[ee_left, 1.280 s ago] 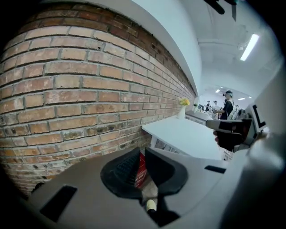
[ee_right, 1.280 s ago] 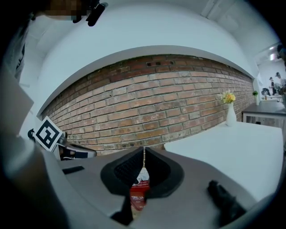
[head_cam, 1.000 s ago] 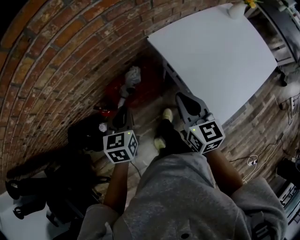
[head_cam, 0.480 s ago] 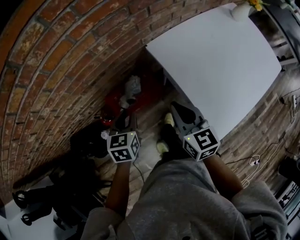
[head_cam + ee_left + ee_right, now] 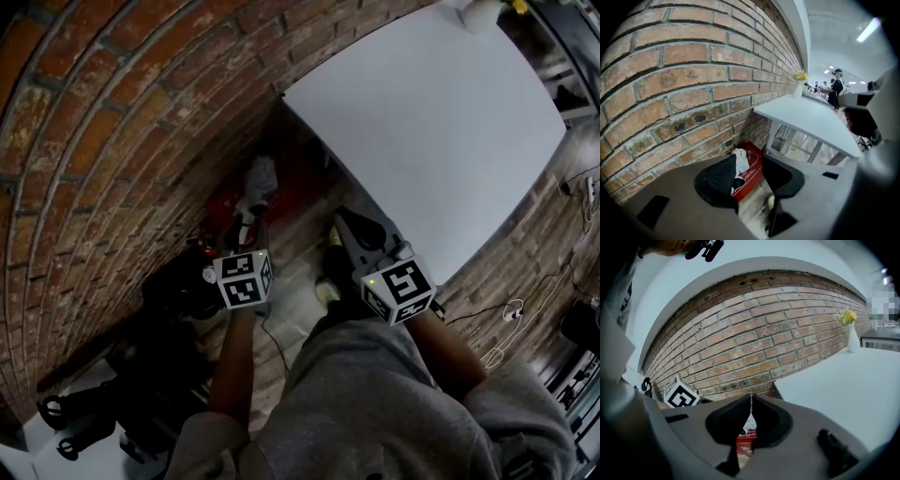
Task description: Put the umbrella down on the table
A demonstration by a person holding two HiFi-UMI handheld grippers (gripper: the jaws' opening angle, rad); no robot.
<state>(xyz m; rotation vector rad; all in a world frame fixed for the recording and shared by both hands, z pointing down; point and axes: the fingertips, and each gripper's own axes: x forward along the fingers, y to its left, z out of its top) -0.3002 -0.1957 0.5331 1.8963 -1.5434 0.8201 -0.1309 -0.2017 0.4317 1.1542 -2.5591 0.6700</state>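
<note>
A pale grey-white bundle, which looks like the folded umbrella, lies on a red box on the floor by the brick wall. My left gripper hangs just above and short of it. Its jaws have just been opening and stand apart with nothing between them. In the left gripper view the bundle and red box show through the left gripper's gap. My right gripper is beside the white table, over the floor. In its own view the right gripper has its tips together, empty.
The brick wall runs along the left. A white vase with yellow flowers stands at the table's far end. A black bag and dark gear sit on the floor at left. The person's shoes and cables are below.
The left gripper has sunk toward the red box and its jaws have parted. The right gripper has drifted a little down and left, still closed.
</note>
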